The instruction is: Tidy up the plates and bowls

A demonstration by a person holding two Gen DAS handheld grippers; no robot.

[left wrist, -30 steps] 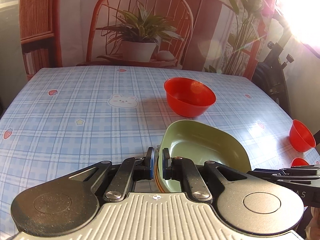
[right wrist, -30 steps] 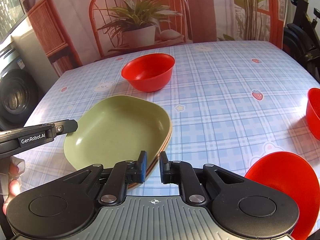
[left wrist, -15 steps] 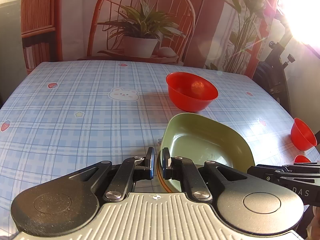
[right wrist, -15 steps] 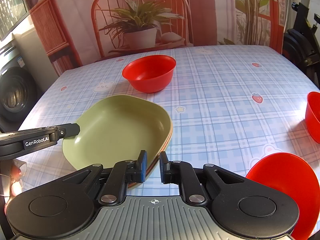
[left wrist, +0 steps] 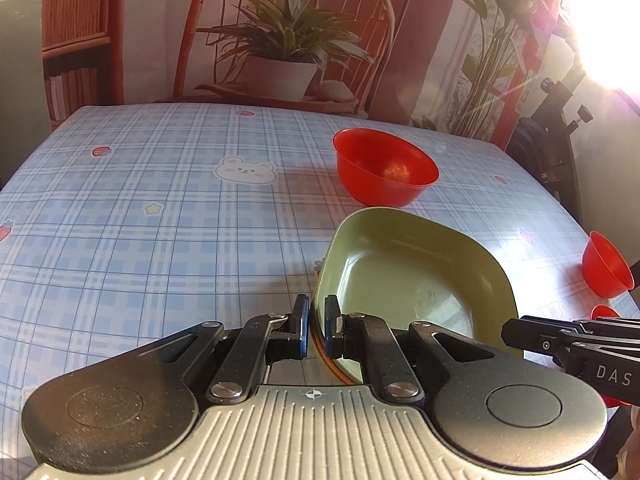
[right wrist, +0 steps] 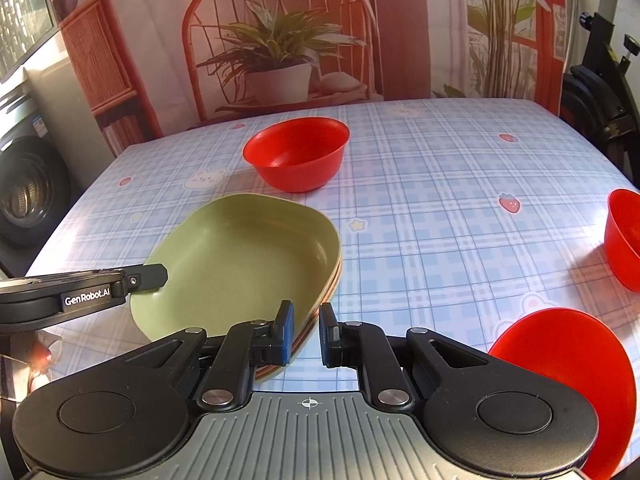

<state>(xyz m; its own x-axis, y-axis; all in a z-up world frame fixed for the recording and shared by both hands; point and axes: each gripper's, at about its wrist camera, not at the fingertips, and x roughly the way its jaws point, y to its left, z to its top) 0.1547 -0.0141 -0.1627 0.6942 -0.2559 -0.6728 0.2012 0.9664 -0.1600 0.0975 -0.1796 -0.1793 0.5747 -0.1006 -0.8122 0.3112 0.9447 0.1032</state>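
Left gripper [left wrist: 313, 330]: jaws nearly closed, clamped on the near left rim of the plate stack.
Right gripper [right wrist: 305, 334]: jaws set slightly apart around the near right rim of the same stack; whether the pads bear on the rim cannot be told, as the rim sits low in the gap.
Plate stack [right wrist: 248, 256]: a green plate on top, with at least one orange-edged plate nested beneath. It sits on the table [right wrist: 440, 208], directly ahead of both grippers.
Far bowl [right wrist: 298, 152]: red, upright, just beyond the stack, apart from it.
Right bowl [right wrist: 624, 236]: red, at the right table edge, well apart from the stack.
Near bowl [right wrist: 568, 380]: red, tilted, low beside the right gripper; its support is not visible.
Done so far: the plates appear gathered into one nested stack.
Remaining: the three red bowls stand separately and are not yet nested. Judgement: roughly half complete.
Next step, likely: settle or position the stack, let go, then collect the bowls into one pile.
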